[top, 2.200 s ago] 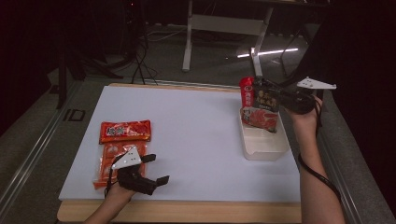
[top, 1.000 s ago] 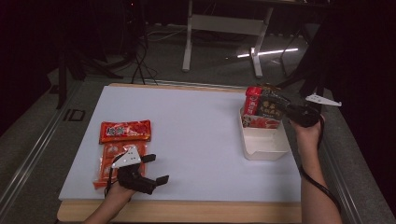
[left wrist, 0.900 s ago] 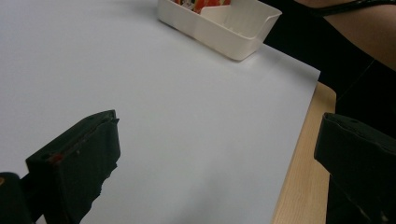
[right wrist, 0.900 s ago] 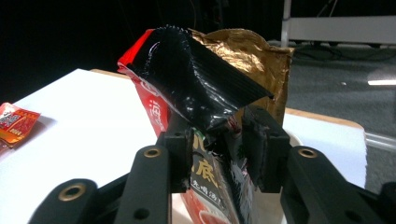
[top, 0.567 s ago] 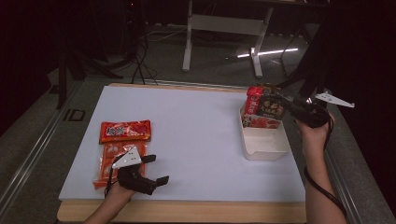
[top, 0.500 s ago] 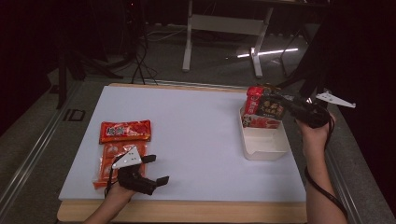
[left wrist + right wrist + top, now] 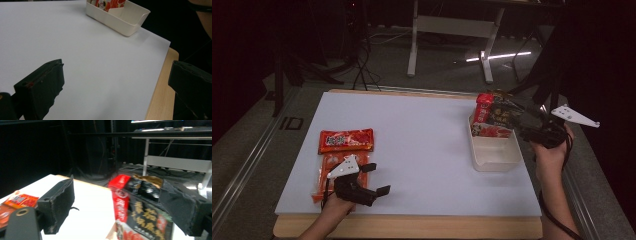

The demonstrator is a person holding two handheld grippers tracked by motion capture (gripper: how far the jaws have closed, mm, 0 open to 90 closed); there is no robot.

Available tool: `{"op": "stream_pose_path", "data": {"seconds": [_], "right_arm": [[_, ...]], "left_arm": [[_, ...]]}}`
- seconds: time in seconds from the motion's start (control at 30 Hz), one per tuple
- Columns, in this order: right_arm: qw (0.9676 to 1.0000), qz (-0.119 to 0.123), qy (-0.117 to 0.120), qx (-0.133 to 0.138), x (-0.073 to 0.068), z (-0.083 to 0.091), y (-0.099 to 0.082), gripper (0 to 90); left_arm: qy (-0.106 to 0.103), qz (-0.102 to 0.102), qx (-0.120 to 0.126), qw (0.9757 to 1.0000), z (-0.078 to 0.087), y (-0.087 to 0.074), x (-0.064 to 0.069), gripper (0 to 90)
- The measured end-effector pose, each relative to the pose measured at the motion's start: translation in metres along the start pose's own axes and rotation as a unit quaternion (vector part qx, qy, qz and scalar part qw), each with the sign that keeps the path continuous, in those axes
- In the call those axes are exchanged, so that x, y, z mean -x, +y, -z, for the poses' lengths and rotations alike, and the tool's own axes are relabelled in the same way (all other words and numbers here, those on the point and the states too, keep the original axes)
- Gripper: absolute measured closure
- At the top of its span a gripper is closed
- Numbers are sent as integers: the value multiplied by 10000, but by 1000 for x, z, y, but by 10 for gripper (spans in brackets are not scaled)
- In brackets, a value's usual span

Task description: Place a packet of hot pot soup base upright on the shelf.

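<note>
We've got the right claw (image 7: 517, 120) wide open w/ nothing gripped, packet (image 7: 493, 117) standing in the white bin's (image 7: 494, 159) far end, probably just to seat it. It's red/black, glossy. Left claw (image 7: 374, 179) rests open and empty on the surface (image 7: 422, 145), beside two red packs (image 7: 346, 140).

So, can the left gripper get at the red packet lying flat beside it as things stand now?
Probably yes. The left gripper rests open at the table's near-left, and the red packet lies uncovered just beyond it, with nothing between them. It points away from the packet, though, so the hand would need to turn first.
</note>
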State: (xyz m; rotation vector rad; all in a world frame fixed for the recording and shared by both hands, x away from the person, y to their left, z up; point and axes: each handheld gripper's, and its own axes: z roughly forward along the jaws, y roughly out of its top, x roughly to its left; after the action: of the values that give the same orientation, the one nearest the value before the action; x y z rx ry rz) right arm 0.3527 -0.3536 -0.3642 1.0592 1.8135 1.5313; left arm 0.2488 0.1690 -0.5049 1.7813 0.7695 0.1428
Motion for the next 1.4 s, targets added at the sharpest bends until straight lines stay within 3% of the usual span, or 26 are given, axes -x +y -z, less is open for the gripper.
{"op": "stream_pose_path", "data": {"seconds": [0.27, 0.53, 0.73, 0.8, 0.9, 1.07, 1.13, 1.2, 1.27, 1.33, 1.37, 1.4], "right_arm": [[9991, -17, 418, -44, -28, 1, -11, 113], [9950, 28, 962, -273, -63, -2, -28, 121], [9931, 63, 1118, -356, -77, 1, -35, 132], [9917, 145, 1216, -400, -84, 4, -41, 142], [9908, 247, 1227, -516, -88, 4, -47, 142], [9908, 260, 1260, -418, -92, 4, -53, 144], [9897, 242, 1354, -405, -93, 4, -55, 144], [9889, 270, 1416, -360, -96, 5, -56, 144], [9888, 382, 1394, -377, -100, 7, -58, 143], [9886, 383, 1407, -368, -101, 8, -59, 143], [9870, 367, 1528, -336, -103, 9, -61, 138], [9870, 402, 1516, -336, -104, 9, -61, 138]], "left_arm": [[127, 0, -200, 9997, 8, 8, -3, 8], [240, -64, -452, 9987, 19, 13, -10, 8], [352, -59, -572, 9977, 27, 12, -15, 8], [527, -54, -553, 9971, 39, 12, -23, 13], [665, -34, -472, 9967, 49, 12, -29, 53], [936, -69, -458, 9945, 60, 9, -38, 154], [1002, -56, -471, 9938, 65, 7, -42, 258], [1176, -25, -522, 9917, 68, 4, -48, 307], [1499, 47, -553, 9871, 71, 1, -55, 385], [1499, 47, -553, 9871, 71, 1, -55, 404], [1953, 100, -628, 9787, 74, -3, -69, 485], [2063, 168, -663, 9761, 76, -4, -75, 516]]}}
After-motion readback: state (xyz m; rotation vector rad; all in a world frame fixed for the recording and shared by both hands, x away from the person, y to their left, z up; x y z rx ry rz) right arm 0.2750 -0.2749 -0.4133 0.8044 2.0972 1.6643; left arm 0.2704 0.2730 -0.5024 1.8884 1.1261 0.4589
